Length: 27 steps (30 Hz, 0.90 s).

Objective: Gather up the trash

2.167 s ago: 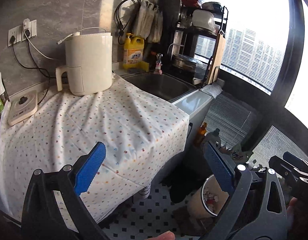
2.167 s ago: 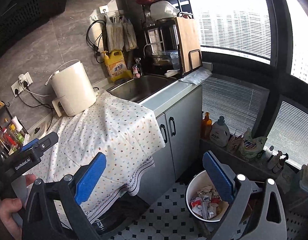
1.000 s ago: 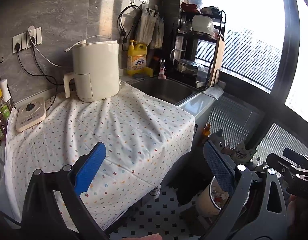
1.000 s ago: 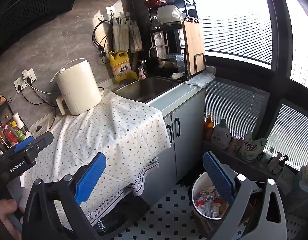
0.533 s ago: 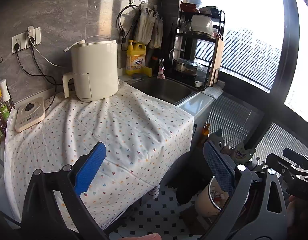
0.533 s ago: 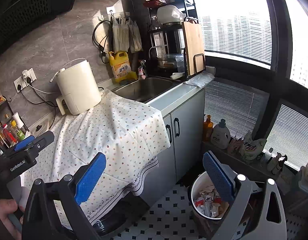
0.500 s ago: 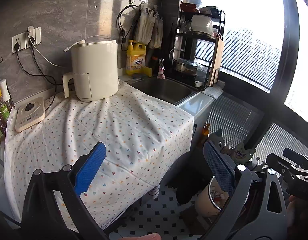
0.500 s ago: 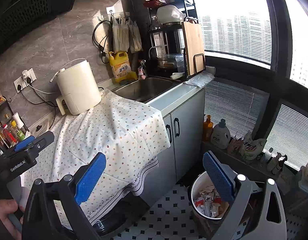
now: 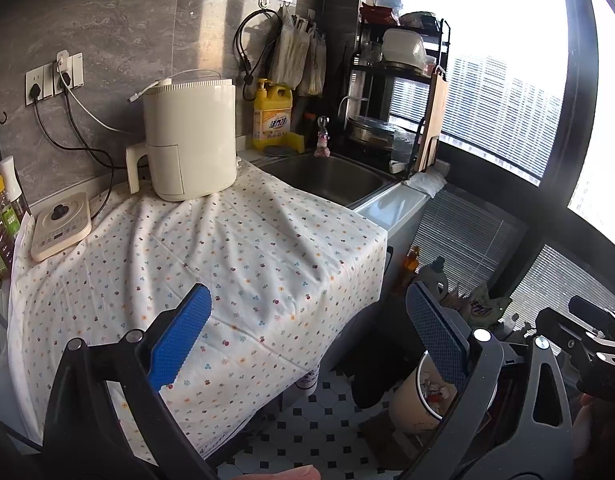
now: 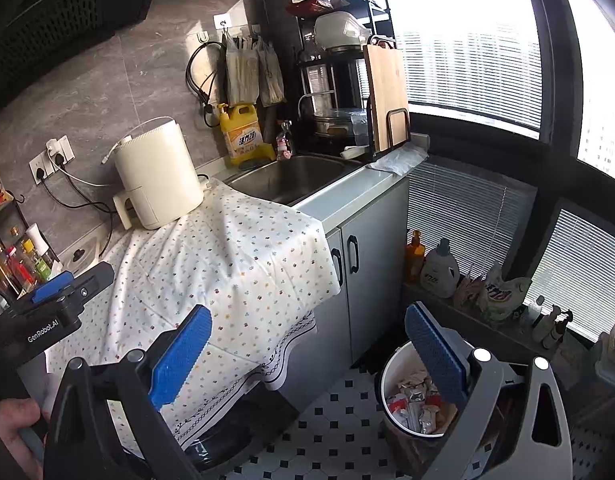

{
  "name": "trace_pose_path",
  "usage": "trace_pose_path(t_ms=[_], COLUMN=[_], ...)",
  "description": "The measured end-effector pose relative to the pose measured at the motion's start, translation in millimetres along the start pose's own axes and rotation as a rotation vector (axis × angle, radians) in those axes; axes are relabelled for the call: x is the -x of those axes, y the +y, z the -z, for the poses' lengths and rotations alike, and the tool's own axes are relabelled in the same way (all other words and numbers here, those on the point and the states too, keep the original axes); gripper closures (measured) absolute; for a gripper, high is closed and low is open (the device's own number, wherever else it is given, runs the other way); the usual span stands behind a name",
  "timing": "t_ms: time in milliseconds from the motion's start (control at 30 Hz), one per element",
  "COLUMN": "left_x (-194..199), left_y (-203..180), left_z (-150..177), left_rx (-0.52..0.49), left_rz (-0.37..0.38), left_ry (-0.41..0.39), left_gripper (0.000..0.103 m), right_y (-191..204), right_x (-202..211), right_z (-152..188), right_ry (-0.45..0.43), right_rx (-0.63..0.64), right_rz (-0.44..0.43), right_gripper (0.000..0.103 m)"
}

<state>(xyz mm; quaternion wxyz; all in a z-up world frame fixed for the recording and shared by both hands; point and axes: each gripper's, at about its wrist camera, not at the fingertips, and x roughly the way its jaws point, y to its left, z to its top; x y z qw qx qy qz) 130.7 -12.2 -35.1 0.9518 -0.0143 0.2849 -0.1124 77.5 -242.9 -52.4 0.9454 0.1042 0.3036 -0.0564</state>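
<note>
A kitchen worktop (image 9: 391,208) draped in a dotted cloth (image 9: 235,256) carries a cream kettle (image 9: 189,140) beside the sink (image 9: 327,176). On the tiled floor (image 10: 331,432) right of the worktop stands a white bin (image 10: 387,376) full of wrappers (image 10: 415,404). The left gripper (image 9: 305,344) and right gripper (image 10: 305,350) both hold their fingers wide apart with nothing between them; the bin sits low behind the right-side fingers in both views.

Left gripper (image 9: 307,334) has drawn back from the counter, so more of the spotted cloth (image 9: 227,248) shows; right gripper (image 10: 305,344) has shifted slightly, the trash bin (image 10: 387,376) sitting lower right; jaws unchanged.
</note>
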Motion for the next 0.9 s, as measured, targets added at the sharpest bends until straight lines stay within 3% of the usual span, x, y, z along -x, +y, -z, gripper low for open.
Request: trace_pose_path(t_ms=[900], left_x=[4], left_y=[0], left_z=[11], left_rx=[0.004], left_rz=[-0.01], left_ry=[0.002], left_gripper=[0.006], right_y=[3], right_x=[-2], right_z=[8], right_ry=[0.019], right_rx=[0.013], right_rz=[0.008], right_gripper=[0.008])
